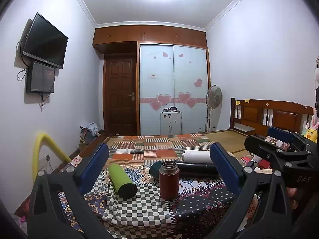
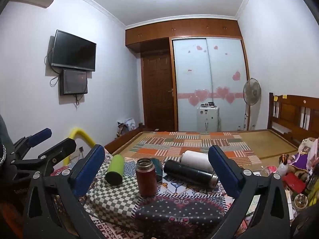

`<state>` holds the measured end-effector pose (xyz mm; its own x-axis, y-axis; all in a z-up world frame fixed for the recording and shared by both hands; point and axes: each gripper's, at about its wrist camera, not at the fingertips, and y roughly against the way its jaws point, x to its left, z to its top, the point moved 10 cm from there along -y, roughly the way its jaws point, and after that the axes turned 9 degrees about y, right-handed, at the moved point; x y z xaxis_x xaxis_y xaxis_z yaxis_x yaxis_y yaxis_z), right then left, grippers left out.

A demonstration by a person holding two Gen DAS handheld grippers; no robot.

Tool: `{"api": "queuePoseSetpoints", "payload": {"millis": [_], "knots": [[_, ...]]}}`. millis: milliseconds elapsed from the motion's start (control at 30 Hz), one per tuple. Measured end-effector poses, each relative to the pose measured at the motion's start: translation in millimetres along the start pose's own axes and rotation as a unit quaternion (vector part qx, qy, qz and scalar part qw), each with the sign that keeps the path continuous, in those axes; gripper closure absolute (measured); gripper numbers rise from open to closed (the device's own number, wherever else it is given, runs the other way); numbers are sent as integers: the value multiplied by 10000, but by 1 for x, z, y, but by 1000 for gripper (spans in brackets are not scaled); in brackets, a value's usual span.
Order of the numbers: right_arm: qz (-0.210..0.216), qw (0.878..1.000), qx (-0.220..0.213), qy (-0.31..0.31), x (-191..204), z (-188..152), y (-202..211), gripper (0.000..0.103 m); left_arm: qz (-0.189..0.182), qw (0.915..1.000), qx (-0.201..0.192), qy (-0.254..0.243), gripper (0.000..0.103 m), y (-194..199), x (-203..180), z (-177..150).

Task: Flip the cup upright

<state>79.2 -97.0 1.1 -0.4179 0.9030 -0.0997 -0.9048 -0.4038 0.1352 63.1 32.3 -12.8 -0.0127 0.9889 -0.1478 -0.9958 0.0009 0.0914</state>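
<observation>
A red-brown flask (image 1: 168, 179) (image 2: 146, 177) stands upright with its mouth open on the patchwork cloth. A green cup (image 1: 122, 180) (image 2: 115, 169) lies on its side to its left. A black flask (image 1: 196, 168) (image 2: 190, 172), a white cup (image 1: 197, 156) (image 2: 196, 160) and a dark green cup (image 1: 156, 168) (image 2: 157, 166) lie on their sides behind and to its right. My left gripper (image 1: 159, 171) is open and empty, back from the cups. My right gripper (image 2: 157, 171) is open and empty too, beside the left one.
The cups rest on a bed covered with patterned cloths (image 1: 139, 209). A yellow padded rail (image 1: 45, 149) stands at the left. Clutter and soft toys (image 2: 295, 169) lie at the right by the wooden headboard (image 1: 269, 115). A wardrobe, fan and small white case stand at the far wall.
</observation>
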Motion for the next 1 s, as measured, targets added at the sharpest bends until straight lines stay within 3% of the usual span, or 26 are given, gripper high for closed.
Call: {"api": "queuePoseSetpoints", "payload": {"millis": [1000], "knots": [[9,10000,51,-50,-3,0,-4,0,-54,9995,256,201,0,-15,5,-8]]}}
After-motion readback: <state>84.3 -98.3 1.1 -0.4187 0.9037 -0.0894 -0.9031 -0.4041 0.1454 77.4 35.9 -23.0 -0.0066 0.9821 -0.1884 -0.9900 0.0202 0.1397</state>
